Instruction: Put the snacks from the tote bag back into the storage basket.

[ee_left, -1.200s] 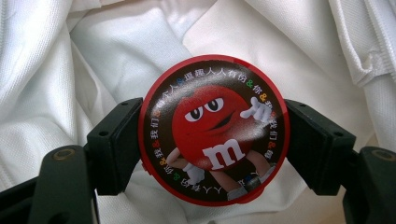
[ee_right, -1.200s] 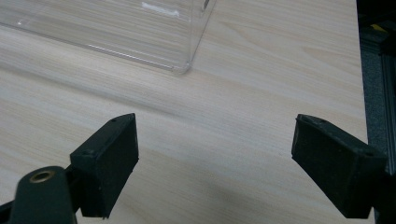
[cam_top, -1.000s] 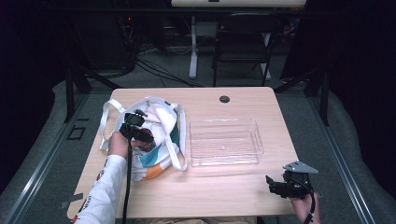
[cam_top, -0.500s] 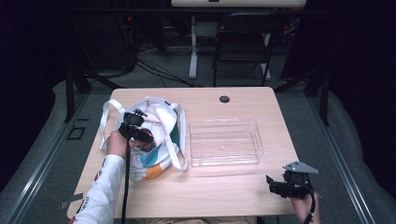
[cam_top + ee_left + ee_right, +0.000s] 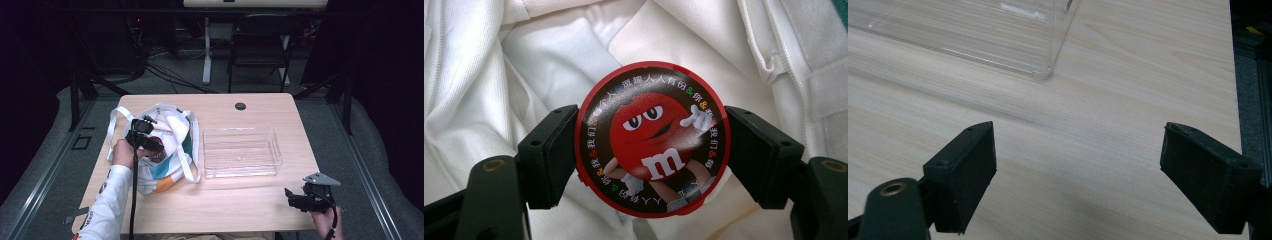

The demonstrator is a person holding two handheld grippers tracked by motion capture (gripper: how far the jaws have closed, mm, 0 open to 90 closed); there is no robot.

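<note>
Left gripper (image 5: 651, 155): jaws clamped on either side of a round red candy tin (image 5: 651, 140), held over the white tote bag (image 5: 549, 60). Right gripper (image 5: 1078, 175): jaws wide apart above bare bench (image 5: 1128, 75); clear tray (image 5: 963, 30) lies ahead of them.

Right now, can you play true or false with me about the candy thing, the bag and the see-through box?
1. The left gripper is shut on the round red candy tin. True.
2. The candy tin is inside the clear tray. False: it is held over the white cloth bag; the tray looks empty.
3. The right gripper is holding something. False: its jaws stand wide apart over the bare wooden table.
4. The tray sits to the right of the bag in the high view. True.
5. The bag hangs from the chair. False: it lies on the table.
</note>
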